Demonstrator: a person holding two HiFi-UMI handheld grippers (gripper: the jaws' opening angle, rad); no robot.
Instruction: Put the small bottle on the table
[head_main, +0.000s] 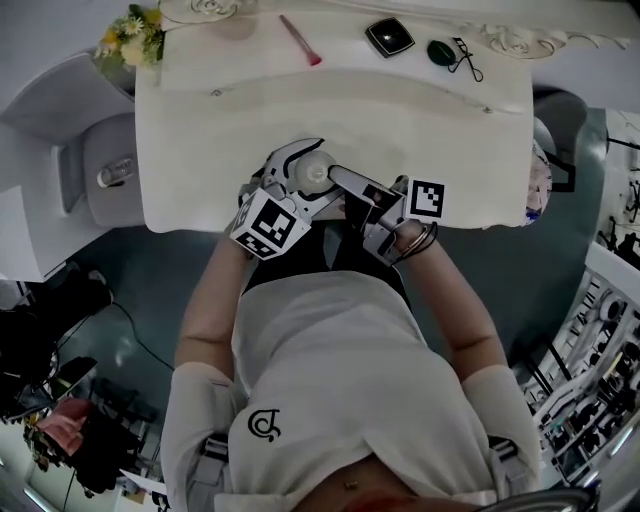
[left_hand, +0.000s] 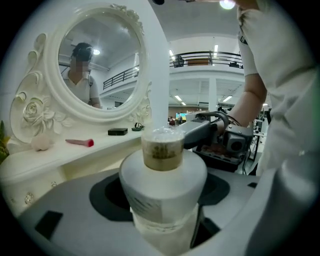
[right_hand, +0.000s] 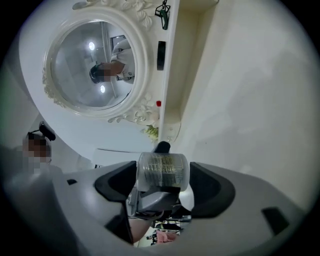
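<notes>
Small bottle (left_hand: 160, 182) clamped in left gripper (head_main: 305, 172); right gripper (head_main: 345, 182) grips cap (right_hand: 162, 171); forearms (head_main: 212, 300) converge.

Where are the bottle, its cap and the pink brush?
bottle (left_hand: 164, 184): left gripper view, on its white shoulder.
cap (right_hand: 163, 171): right gripper view, on its clear ribbed side.
brush (head_main: 299, 39): head view, on the middle of its handle.
</notes>
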